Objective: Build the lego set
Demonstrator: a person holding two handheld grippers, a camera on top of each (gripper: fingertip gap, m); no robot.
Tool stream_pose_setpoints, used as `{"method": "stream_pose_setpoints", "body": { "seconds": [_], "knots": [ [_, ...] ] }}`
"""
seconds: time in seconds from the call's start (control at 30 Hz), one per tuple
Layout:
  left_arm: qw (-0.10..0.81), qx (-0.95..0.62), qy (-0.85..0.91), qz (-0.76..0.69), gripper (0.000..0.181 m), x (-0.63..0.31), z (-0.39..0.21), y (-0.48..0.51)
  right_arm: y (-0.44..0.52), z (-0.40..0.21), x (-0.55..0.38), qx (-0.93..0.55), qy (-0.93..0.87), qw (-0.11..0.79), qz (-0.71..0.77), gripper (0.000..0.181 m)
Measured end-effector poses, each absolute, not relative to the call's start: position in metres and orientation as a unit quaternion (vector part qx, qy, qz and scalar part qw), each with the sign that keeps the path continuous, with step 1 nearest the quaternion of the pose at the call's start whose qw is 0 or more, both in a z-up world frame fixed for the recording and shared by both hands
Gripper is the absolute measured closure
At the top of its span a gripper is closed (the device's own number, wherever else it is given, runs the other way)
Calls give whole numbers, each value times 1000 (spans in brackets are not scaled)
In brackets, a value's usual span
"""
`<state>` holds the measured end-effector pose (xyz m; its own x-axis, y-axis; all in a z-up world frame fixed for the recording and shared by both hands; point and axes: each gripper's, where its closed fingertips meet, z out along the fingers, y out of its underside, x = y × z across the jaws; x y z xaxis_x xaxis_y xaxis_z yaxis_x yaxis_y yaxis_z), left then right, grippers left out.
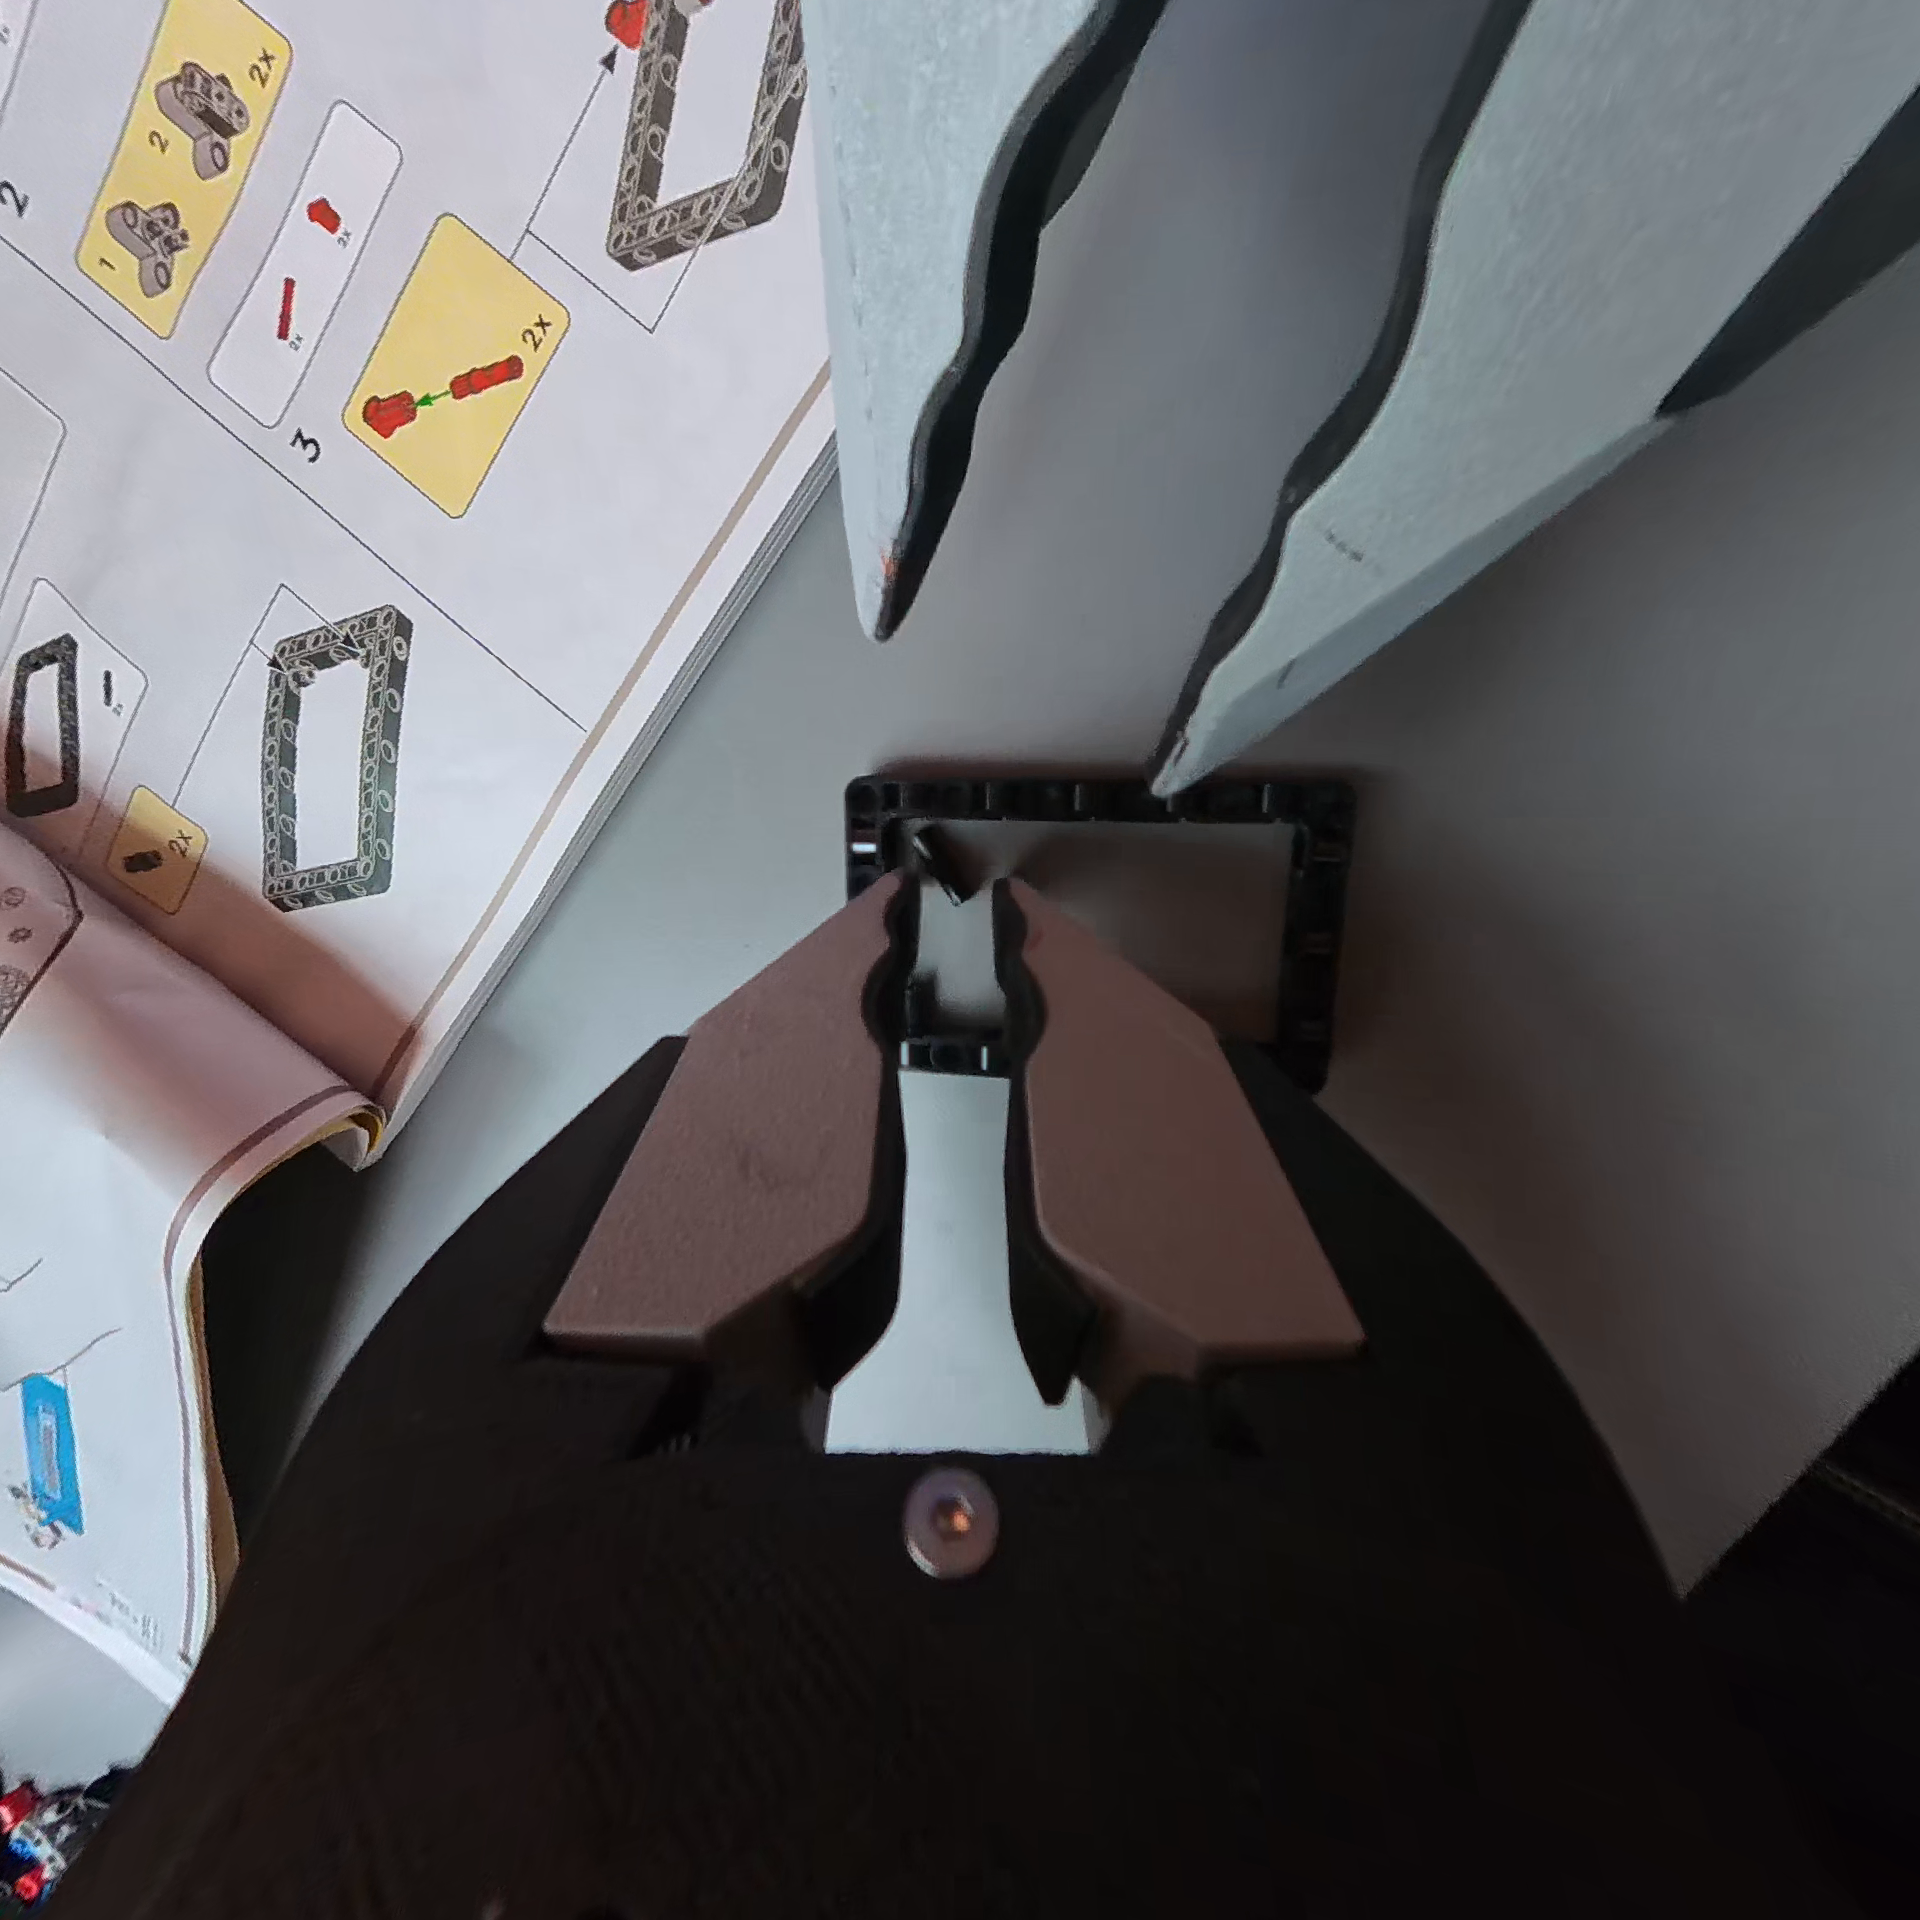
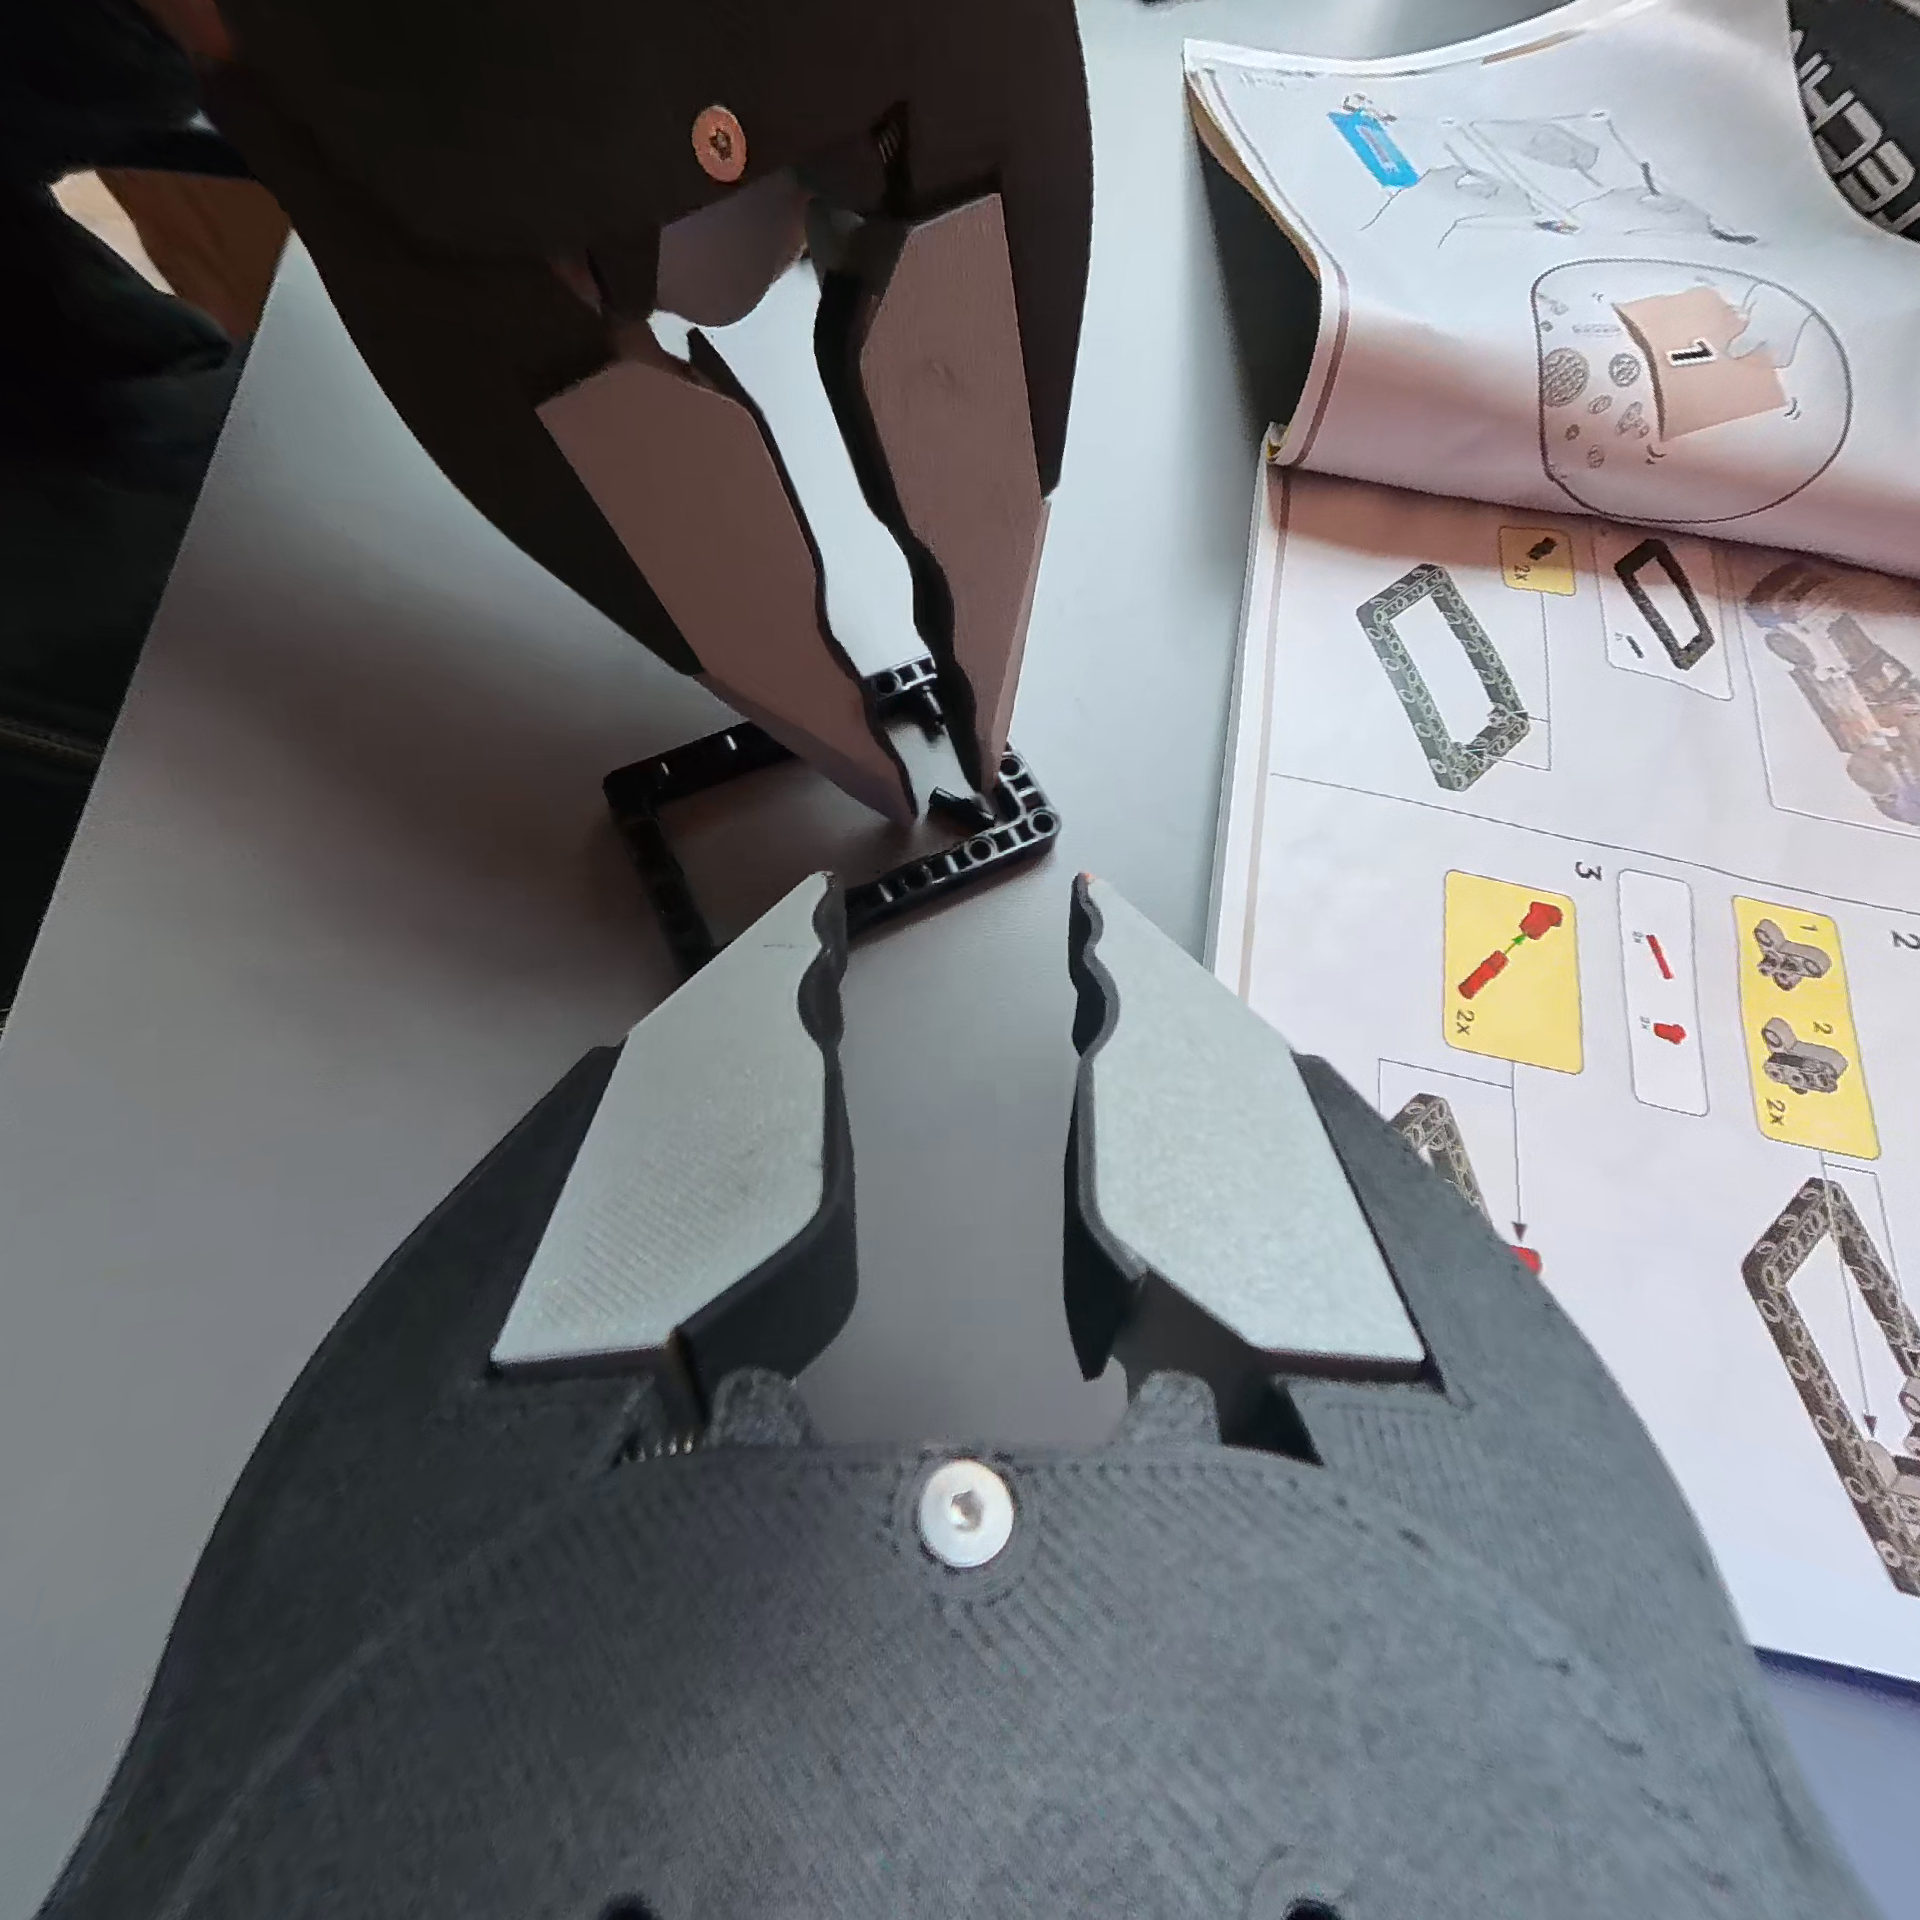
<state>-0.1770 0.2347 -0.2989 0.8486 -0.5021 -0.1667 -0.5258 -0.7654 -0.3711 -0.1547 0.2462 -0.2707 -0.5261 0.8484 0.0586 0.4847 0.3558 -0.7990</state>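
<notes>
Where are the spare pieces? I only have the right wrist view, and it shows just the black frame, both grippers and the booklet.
Observer: The left wrist view shows a small heap of loose parts in its bottom-left corner, beside the booklet.
Operator: Is the frame whole where my finger covers it?
Observer: Yes. From that side, the black frame has an unbroken long side nearest your right gripper. The left gripper hides part of the opposite side.
</notes>
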Motion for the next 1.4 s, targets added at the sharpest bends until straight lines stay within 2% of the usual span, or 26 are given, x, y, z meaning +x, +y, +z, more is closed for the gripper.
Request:
{"method": "stream_pose_setpoints", "body": {
  "seconds": [0.2,0.63,0.77,1.4],
  "knots": [
    [207,-937,281,39,179,-182,-300,236,245,-272,-156,-424,-786,237,382,141],
    [213,-932,290,38,171,-182,-298,238,244,-275,-159,-433,-777,215,403,140],
    [213,-931,295,35,179,-181,-299,239,243,-276,-161,-433,-776,214,405,140],
    [218,-934,264,99,179,-193,-299,245,230,-294,-160,-443,-797,181,368,134]
  ]
}}
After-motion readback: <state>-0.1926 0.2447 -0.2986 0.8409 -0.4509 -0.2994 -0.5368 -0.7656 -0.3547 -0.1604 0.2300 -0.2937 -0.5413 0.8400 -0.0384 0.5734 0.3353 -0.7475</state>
